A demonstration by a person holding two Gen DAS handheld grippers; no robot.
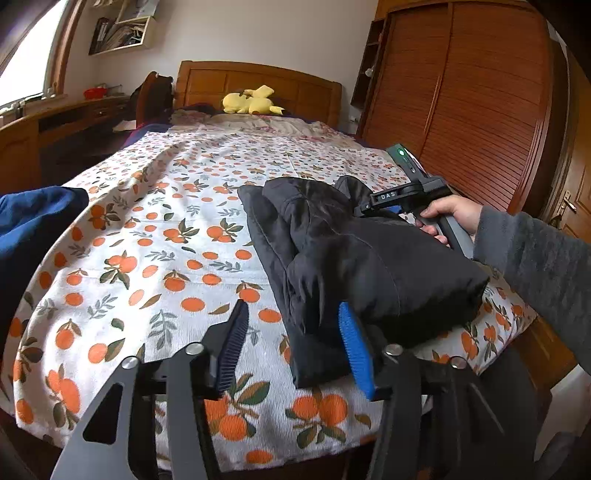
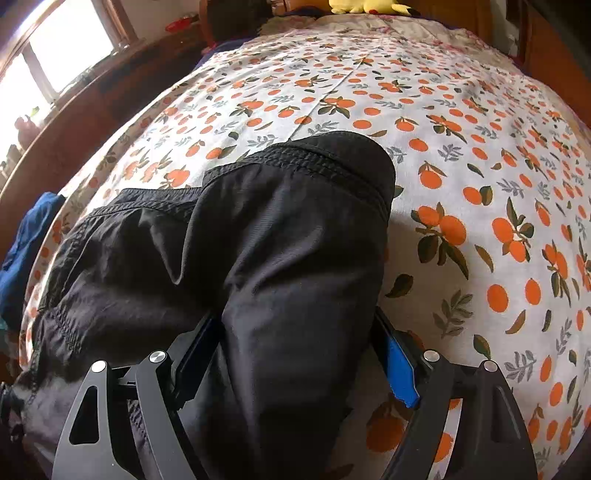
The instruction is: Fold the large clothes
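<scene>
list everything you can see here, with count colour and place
jacket: one, black, folded, on the bedspread near the bed's foot
bedspread: one, white with oranges, covering the bed
plush toy: one, yellow, by the headboard
blue cloth: one, at the bed's left edge
headboard: one, brown wood
wardrobe: one, brown, right of the bed
shelf: one, on the wall
left gripper: jaws open beside the jacket
right gripper: jaws open, astride a jacket fold
hand: one, grey sleeve

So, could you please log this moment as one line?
garment: black jacket folded on bed | left gripper: open beside it | right gripper: fingers straddle a fold, grip unclear
</scene>
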